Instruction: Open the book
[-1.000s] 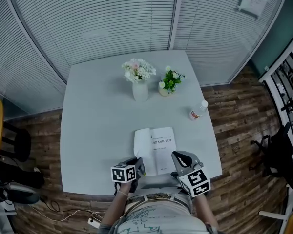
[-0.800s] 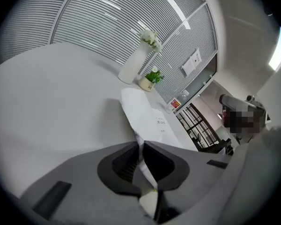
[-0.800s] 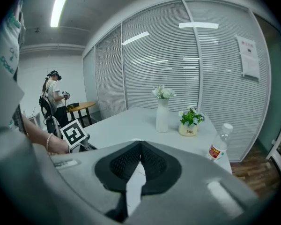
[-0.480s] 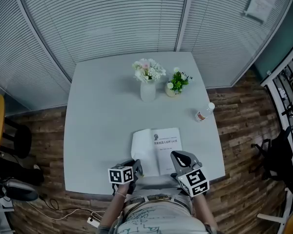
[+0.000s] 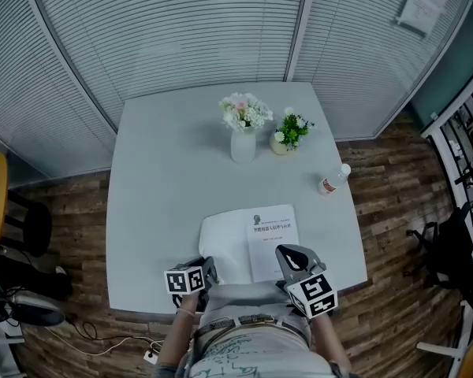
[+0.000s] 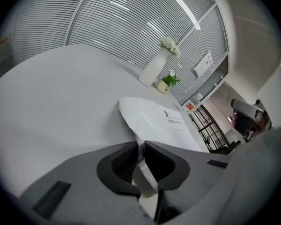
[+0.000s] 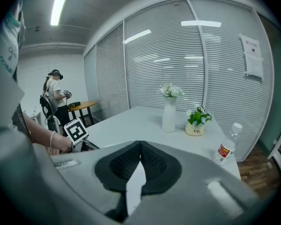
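Note:
The white book (image 5: 272,239) lies at the near edge of the table (image 5: 158,179), its printed title page facing up. My left gripper (image 5: 207,268) is shut on the edge of the book's cover leaf (image 5: 221,246), which arches up and out to the left. In the left gripper view the white leaf (image 6: 145,118) runs down between the pads of that gripper (image 6: 140,146). My right gripper (image 5: 284,254) is at the book's near right corner with its jaws together. In the right gripper view its tips (image 7: 140,146) meet; I cannot tell whether they pinch any page.
A white vase of flowers (image 5: 243,144) and a small potted plant (image 5: 284,142) stand at the far middle of the table. A plastic bottle (image 5: 331,181) sits near the right edge. Blinds close the room behind. A person (image 7: 52,95) stands by a distant table.
The left gripper has moved left along the table's near edge with the cover in it, so the white leaf has spread wider. The right gripper has barely moved.

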`<state>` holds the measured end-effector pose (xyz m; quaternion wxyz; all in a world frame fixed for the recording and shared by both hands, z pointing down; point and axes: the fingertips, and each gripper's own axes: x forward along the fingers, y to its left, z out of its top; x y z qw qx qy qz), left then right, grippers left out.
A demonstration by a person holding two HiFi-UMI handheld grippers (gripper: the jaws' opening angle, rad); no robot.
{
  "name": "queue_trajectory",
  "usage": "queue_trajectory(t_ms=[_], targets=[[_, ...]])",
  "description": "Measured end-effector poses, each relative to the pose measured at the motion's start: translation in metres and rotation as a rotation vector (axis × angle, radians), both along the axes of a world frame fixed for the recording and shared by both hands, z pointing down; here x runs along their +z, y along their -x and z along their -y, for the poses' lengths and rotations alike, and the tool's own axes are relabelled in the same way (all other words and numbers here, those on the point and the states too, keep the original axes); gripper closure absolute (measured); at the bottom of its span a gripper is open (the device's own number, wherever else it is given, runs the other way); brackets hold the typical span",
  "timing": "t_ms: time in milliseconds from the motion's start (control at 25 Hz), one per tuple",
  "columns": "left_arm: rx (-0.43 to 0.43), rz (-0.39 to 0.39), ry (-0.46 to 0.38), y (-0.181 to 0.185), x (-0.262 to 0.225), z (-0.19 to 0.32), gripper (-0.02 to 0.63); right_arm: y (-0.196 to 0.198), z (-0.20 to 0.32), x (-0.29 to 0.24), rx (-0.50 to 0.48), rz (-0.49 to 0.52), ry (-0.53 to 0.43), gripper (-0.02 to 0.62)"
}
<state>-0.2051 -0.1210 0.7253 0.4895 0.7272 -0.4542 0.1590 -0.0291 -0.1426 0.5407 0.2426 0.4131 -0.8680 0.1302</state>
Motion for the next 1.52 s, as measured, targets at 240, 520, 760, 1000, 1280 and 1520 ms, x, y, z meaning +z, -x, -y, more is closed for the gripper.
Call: queue_trajectory(t_ms=[240,520,760,1000,1280,1520], targets=[[0.049,0.106,0.022,0.01,0.016,0.005,0.554,0.004,0.0,0.001,0.011,0.003,0.004,0.594],[0.054,0.19,0.065,0.01,0.032,0.003,0.537,-0.008,-0.001,0.005,0.035,-0.005,0.018,0.594],[0.041,0.235,0.048,0.009,0.033,0.004,0.537,-0.013,-0.001,0.009,0.031,-0.009,0.024,0.594],[0.033,0.228,0.063,0.01,0.032,0.004,0.537,-0.013,0.001,0.004,0.009,-0.002,0.014,0.594],[-0.036,0.206,0.084,0.012,0.03,0.004,0.534,-0.023,0.004,0.003,-0.002,-0.002,0.005,0.594],[-0.06,0.204,0.075,0.019,0.023,0.004,0.462,-0.034,0.007,0.004,-0.007,-0.005,0.008,0.594]])
